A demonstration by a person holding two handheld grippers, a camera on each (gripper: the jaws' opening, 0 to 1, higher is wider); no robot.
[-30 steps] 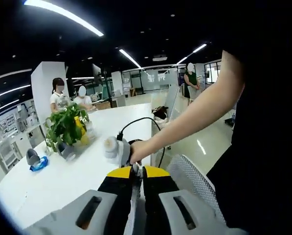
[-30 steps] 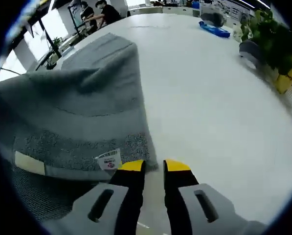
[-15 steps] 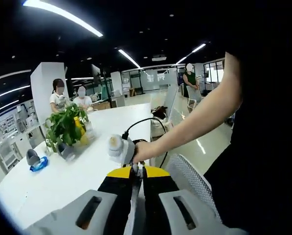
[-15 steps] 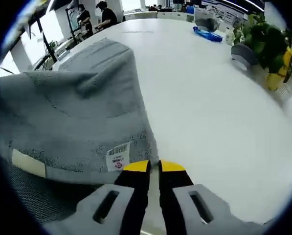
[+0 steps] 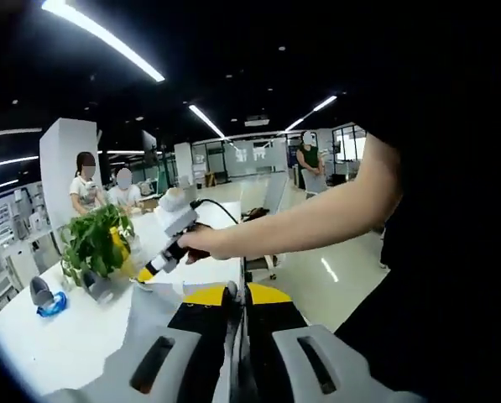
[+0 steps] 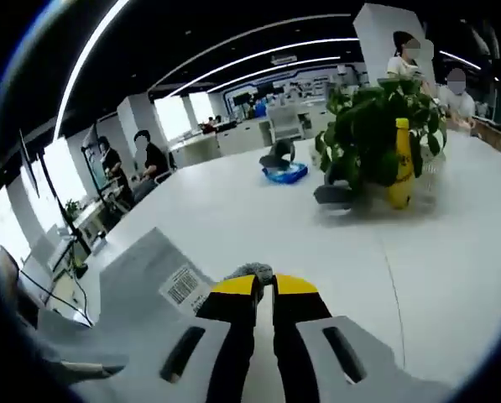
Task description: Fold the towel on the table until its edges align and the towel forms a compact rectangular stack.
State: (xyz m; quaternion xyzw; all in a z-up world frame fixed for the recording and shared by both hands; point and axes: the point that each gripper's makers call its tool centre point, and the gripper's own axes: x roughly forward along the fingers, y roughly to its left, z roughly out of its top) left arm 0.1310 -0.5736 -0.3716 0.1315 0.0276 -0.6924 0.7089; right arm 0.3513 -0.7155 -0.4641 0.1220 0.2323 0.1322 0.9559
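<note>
In the left gripper view, a long white surface (image 5: 65,336) runs into an open office lit by ceiling strips; a potted plant (image 5: 91,243) stands on it and people sit beyond. The grey towel (image 5: 141,327) hangs up off the surface, stretched between both grippers. The left gripper (image 5: 236,295) has its jaws pressed together on a towel edge. In the right gripper view, the towel (image 6: 141,285), label up, slopes away to the left, and the right gripper (image 6: 264,285) pinches its corner, jaws nearly shut.
</note>
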